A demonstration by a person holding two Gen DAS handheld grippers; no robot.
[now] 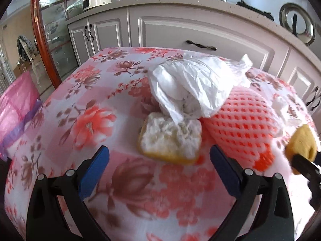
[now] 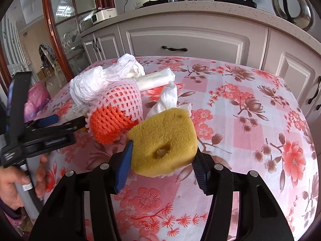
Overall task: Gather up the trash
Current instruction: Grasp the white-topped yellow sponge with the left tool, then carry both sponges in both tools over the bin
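My right gripper [image 2: 162, 150] is shut on a yellow sponge [image 2: 164, 138] and holds it above the floral table; the sponge also shows at the right edge of the left wrist view [image 1: 301, 142]. My left gripper [image 1: 159, 156] is open, its blue fingers either side of a second sponge piece, white on top with a yellow rim [image 1: 170, 138], lying on the table just ahead. A crumpled white plastic bag [image 1: 192, 82] lies behind it, partly over an orange and pink foam net [image 1: 240, 120]. A crumpled white tissue [image 2: 168, 98] lies behind the held sponge.
The table has a pink floral cloth [image 2: 250, 130]. A white roll [image 2: 156, 79] lies behind the net. A pink plastic bag [image 1: 16, 108] hangs off the table's left side. White kitchen cabinets [image 1: 200, 34] stand behind the table. The left gripper shows at the left in the right wrist view [image 2: 50, 128].
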